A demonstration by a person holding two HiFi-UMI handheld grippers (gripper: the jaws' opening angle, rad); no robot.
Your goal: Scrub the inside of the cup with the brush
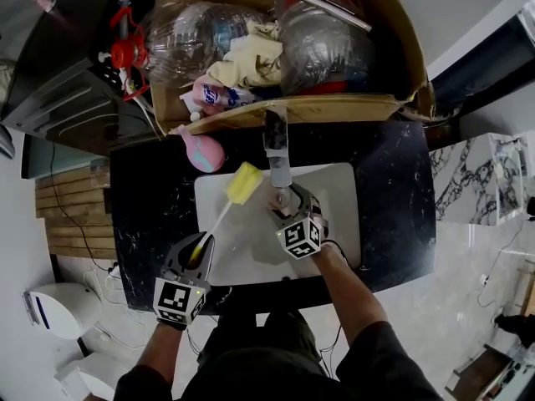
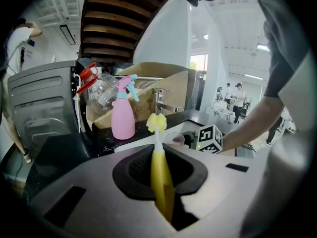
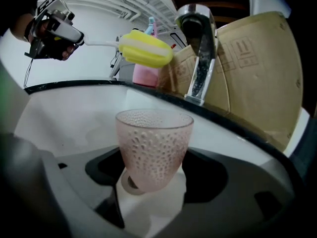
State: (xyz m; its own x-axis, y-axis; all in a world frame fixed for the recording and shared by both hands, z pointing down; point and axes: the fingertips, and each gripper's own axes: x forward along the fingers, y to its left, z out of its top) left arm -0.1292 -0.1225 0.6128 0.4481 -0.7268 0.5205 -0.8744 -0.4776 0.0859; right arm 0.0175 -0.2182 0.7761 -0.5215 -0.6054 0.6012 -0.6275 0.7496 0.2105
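The cup (image 3: pixel 154 148), a pale pink dimpled tumbler, stands upright over the white sink basin (image 1: pixel 334 232), with the right gripper (image 1: pixel 288 210) holding it, jaws clamped on its narrow lower part. Its mouth is open and nothing is in it.

The brush (image 1: pixel 245 182) is at about 10 o'clock from the cup in the head view. Its yellow sponge head hangs in the air near the rim but apart from it. The left gripper (image 1: pixel 199 253) has its jaws closed tight on the yellow handle.

By my reading the scrubbing isn't under way here. Both tools are gripped and lined up, but the sponge has yet to go down inside. I see no suds or water, and I can't tell whether the inside has been worked at all.

The chrome faucet (image 1: pixel 276 144) rises at 12 o'clock from the cup. The basin is set into a black glossy surface (image 1: pixel 150 207). A pink spray bottle (image 1: pixel 201 150) stands on it at 10 o'clock. Beyond that, an open cardboard box (image 1: pixel 276 109) is crammed with clear plastic bottles and cloths.

A red spray trigger (image 1: pixel 127 53) sits beside the box at 11 o'clock. The room is bright and white, with wooden slats at 9 o'clock, a marbled slab at 3 o'clock, and people far off.
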